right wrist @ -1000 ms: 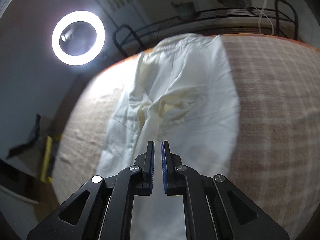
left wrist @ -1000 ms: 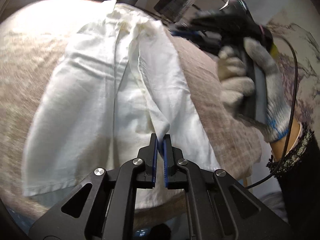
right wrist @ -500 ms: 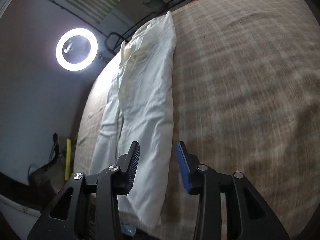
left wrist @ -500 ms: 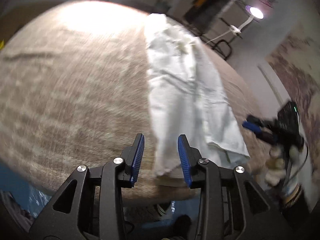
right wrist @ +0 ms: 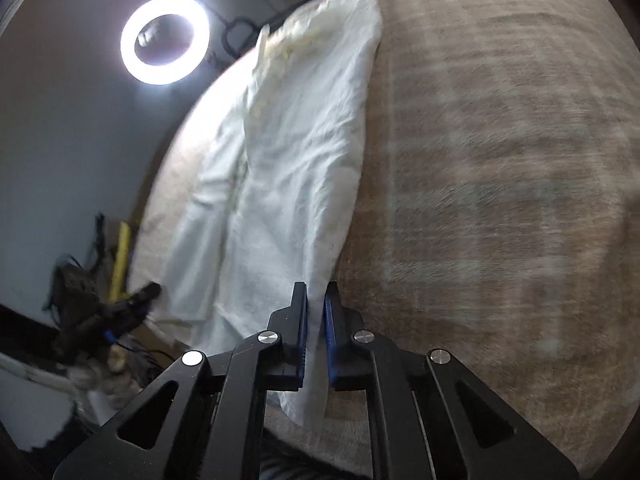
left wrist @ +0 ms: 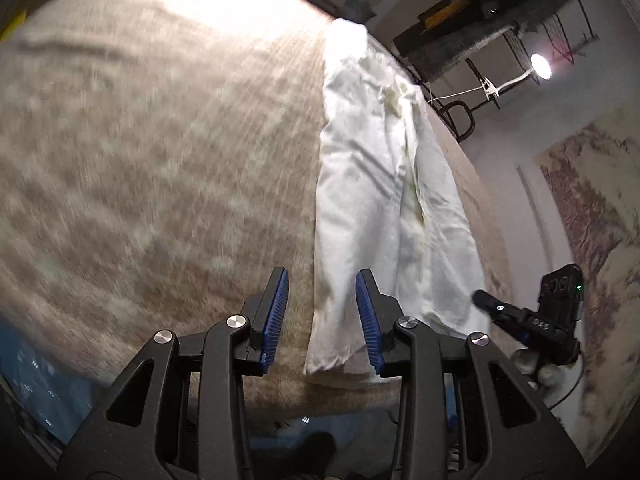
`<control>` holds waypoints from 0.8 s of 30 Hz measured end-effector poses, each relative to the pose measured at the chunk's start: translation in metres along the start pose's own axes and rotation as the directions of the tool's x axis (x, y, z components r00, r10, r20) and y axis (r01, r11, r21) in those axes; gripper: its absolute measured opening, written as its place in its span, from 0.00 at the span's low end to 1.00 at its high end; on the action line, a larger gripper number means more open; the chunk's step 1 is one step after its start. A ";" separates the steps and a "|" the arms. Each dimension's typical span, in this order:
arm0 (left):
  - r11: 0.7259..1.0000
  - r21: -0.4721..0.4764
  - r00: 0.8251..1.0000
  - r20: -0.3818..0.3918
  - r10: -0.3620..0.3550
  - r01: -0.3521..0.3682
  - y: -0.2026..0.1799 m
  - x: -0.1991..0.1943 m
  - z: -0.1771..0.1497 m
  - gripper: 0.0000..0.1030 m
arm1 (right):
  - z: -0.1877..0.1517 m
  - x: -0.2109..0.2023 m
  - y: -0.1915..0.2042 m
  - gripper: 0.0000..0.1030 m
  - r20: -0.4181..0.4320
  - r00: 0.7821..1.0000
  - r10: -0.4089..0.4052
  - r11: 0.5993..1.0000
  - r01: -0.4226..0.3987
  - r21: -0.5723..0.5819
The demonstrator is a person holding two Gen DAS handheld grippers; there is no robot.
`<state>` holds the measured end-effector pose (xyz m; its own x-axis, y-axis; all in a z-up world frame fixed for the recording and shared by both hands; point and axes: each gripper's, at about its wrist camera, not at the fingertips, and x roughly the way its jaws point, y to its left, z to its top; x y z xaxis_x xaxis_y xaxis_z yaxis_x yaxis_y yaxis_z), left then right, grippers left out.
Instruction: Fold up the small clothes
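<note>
White trousers [left wrist: 384, 200] lay lengthwise-folded on the checked bed [left wrist: 160, 180]; right gripper [right wrist: 316, 320] pinched their hem, left gripper [left wrist: 320, 312] gaped astride it—an uneven lift risked skewing the fold.

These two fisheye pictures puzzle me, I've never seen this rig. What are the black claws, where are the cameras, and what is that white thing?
The black claws are handheld two-finger grippers; a person carries one in each hand, and a camera on each looks forward along its fingers. In the left wrist view, the left gripper is open, with the near end of the white garment between its fingers, not clamped. In the right wrist view, the right gripper has closed on the garment's near edge. The garment, folded into a long strip, lies on a beige checked cloth. The ring light is room lighting.
</note>
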<state>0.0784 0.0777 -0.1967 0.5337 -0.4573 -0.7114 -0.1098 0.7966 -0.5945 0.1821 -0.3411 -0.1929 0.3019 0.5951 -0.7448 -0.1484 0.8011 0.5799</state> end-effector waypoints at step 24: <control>0.949 0.280 0.989 0.038 0.140 -0.145 -0.018 0.008 -0.018 0.37 | -0.010 -0.008 -0.010 0.35 -0.011 1.000 -0.029 1.000 0.028 -0.009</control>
<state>0.0702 0.0527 -0.1987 0.5446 -0.3261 -0.7727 0.0535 0.9329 -0.3561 0.1718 -0.3534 -0.1956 0.2960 0.5726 -0.7645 -0.1486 0.8182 0.5554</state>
